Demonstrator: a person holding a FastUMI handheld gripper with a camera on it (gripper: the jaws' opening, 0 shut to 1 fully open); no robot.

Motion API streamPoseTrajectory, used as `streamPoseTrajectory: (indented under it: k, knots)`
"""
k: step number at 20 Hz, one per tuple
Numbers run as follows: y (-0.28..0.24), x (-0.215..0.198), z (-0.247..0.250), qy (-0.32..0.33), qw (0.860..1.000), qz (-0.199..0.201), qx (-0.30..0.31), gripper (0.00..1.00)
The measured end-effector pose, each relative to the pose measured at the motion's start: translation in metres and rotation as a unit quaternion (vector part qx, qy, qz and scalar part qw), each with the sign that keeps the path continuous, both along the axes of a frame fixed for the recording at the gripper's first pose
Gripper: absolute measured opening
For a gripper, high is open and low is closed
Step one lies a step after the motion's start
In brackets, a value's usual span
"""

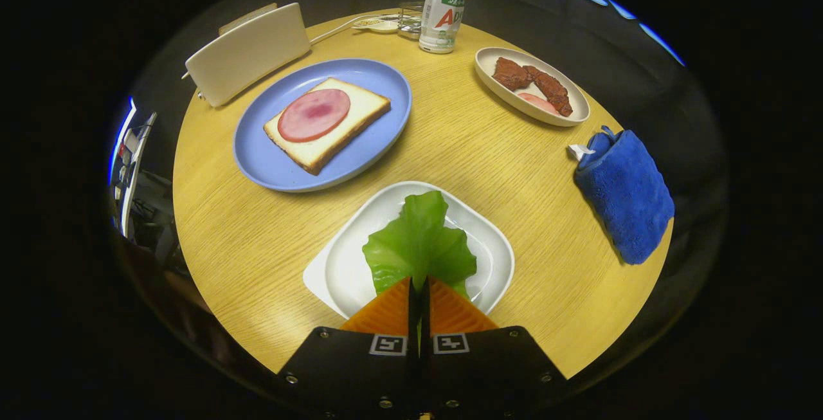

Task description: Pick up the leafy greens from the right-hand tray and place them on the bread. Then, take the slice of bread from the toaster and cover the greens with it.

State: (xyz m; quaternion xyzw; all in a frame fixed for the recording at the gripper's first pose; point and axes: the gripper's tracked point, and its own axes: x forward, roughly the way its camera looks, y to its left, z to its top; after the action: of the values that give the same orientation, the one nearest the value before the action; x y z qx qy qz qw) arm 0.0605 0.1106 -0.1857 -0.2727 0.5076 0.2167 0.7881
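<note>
A green lettuce leaf (pixel 418 240) lies over the white square tray (pixel 341 272) just ahead of my fingers. My gripper (pixel 419 283) is shut on the leaf's near edge, and a sliver of green shows between the two fingers. Beyond the tray to the left, a blue plate (pixel 379 79) holds a slice of bread (pixel 360 114) topped with a round pink ham slice (pixel 314 114). A white toaster (pixel 247 53) stands behind the plate, the top of a bread slice (pixel 247 18) sticking out of it.
An oval dish (pixel 501 92) with pieces of cooked meat sits at the back right. A white bottle (pixel 442 15) stands at the back, beside a small glass and a saucer. A folded blue cloth (pixel 627 198) lies near the round table's right edge.
</note>
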Motion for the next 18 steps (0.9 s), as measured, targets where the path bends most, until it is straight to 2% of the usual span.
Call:
streamPoseTrajectory:
  k: [3,8,13,16,18]
  knots:
    - [0.024,0.007,0.041,-0.045,0.999,0.001,0.028,0.01]
    - [0.111,0.016,0.09,-0.086,0.991,0.068,0.07,0.01]
    - [0.174,0.031,0.058,-0.053,0.991,0.112,0.059,0.01]
    - [0.192,0.041,0.044,-0.042,0.991,0.115,0.055,0.01]
    - [0.196,0.049,0.036,-0.04,0.992,0.116,0.04,0.05]
